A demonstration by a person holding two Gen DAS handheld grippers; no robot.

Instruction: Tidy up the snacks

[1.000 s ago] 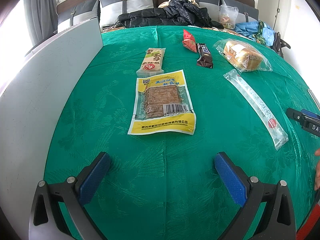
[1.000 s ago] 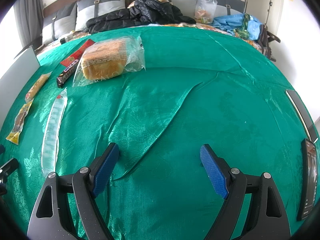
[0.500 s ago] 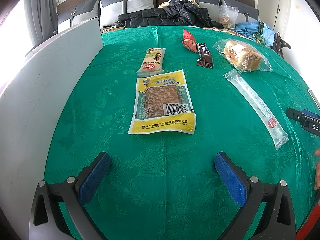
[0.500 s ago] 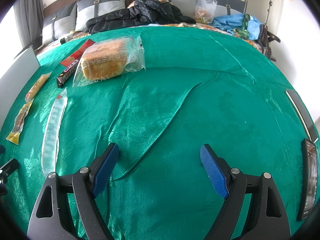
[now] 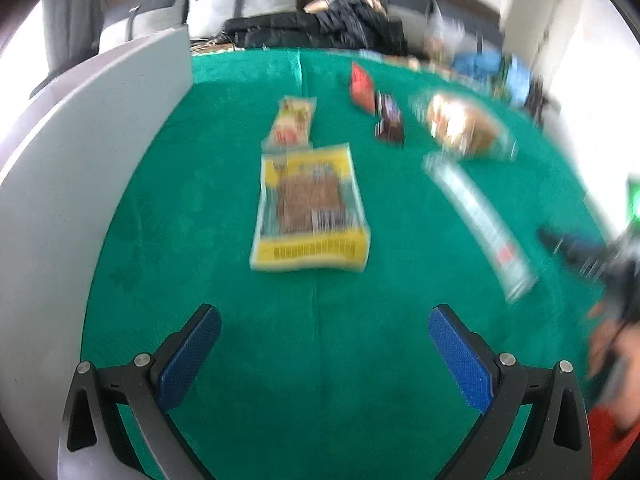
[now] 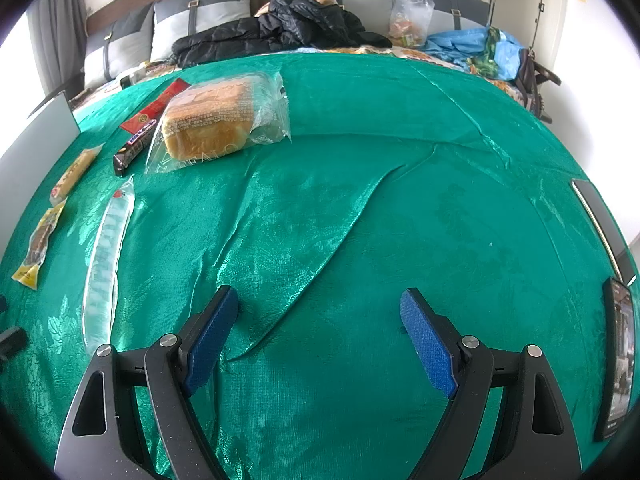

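Note:
Snacks lie on a green cloth point(image 5: 320, 360). A yellow packet of brown tofu point(image 5: 310, 210) lies ahead of my open left gripper point(image 5: 324, 320), with a small yellow-green packet point(image 5: 292, 122) behind it. Farther right are a red packet point(image 5: 360, 86), a dark chocolate bar point(image 5: 388, 122), a bagged bread loaf point(image 6: 216, 120) and a long clear tube pack point(image 6: 106, 256). My right gripper point(image 6: 320, 312) stands open over bare wrinkled cloth, nothing between its fingers. The left wrist view is blurred.
A white board point(image 5: 88, 168) stands along the cloth's left edge. Black jackets point(image 6: 280, 28), a plastic bag point(image 6: 410, 20) and blue clothes point(image 6: 472, 46) lie behind. A phone point(image 6: 618, 360) lies at the right edge. A hand point(image 5: 612, 352) shows at far right.
The left wrist view has turned blurry and tipped slightly; the snacks sit a little lower and more to the right in it. The right gripper's view is unchanged.

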